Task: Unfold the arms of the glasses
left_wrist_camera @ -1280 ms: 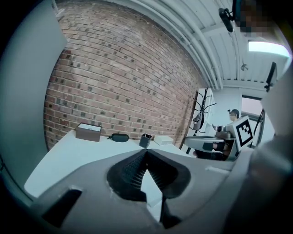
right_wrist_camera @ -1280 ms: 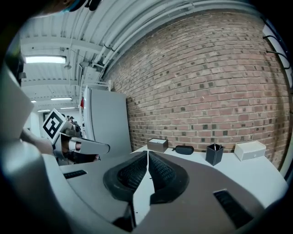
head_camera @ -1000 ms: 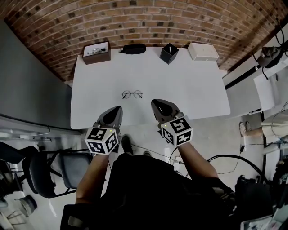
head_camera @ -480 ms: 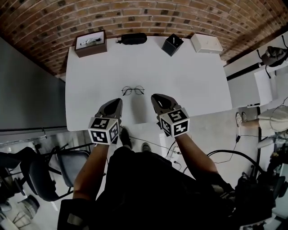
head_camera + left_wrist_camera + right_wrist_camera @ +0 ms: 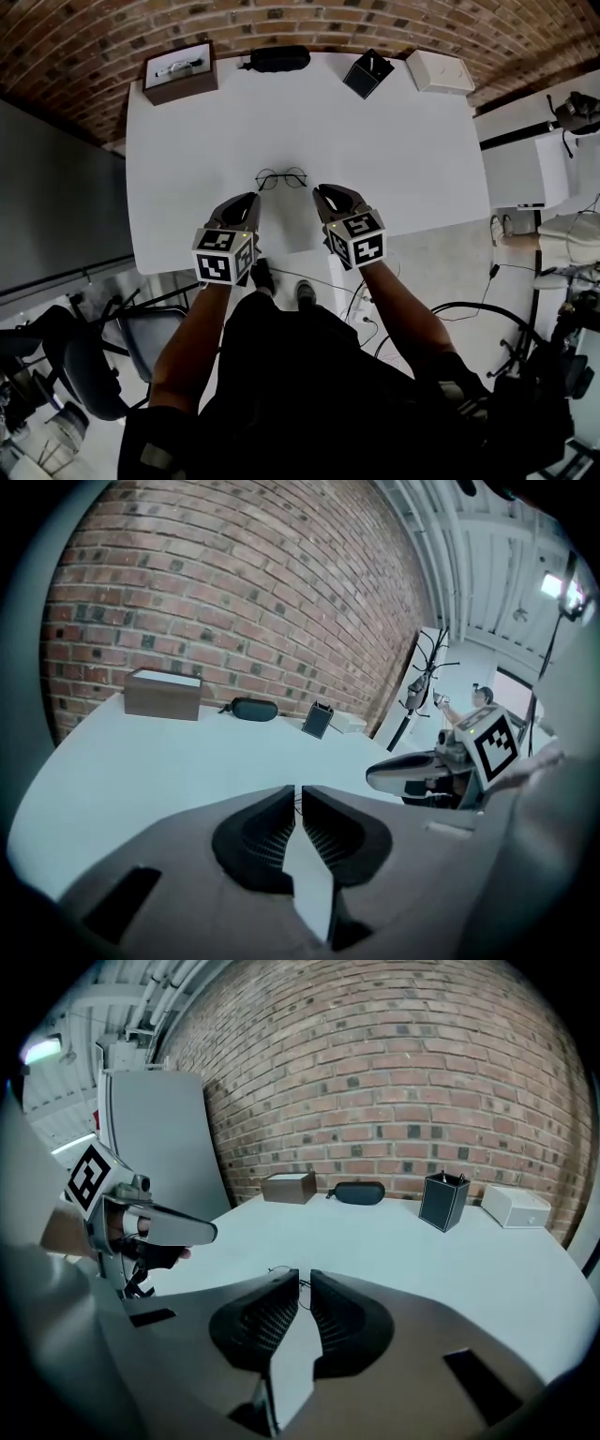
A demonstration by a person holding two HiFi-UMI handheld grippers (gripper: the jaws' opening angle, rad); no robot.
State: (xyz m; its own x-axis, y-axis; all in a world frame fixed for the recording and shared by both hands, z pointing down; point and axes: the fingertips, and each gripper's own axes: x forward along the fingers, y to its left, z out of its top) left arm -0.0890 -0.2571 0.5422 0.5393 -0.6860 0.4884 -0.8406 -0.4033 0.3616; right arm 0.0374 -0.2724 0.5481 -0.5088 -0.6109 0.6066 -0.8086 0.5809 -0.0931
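Where I stand: at the near long edge of the table [image 5: 394,150], with both grippers held over that edge.
Wall [image 5: 281,23]: brick, running along the far side of the table.
Table: white and rectangular; four items sit in a row along its far edge.
Left gripper [image 5: 250,198]: jaws pressed together, nothing between them; its tip is over the table, near the glasses and slightly left of them.
Right gripper [image 5: 322,193]: jaws pressed together, nothing between them; its tip is over the table, just right of the glasses.
Box [image 5: 178,73]: brown, at the far left corner, with a small pale object lying in its top.
White box [image 5: 439,71]: closed, at the far right corner.
Case [image 5: 279,59]: dark and oblong, just right of the box.
Holder [image 5: 367,74]: black and square, between case and white box.
Glasses [image 5: 281,176]: thin round wire frame lying on the table near its front middle, just beyond the two tips and between them, touched by neither; the arms are too fine for me to read.
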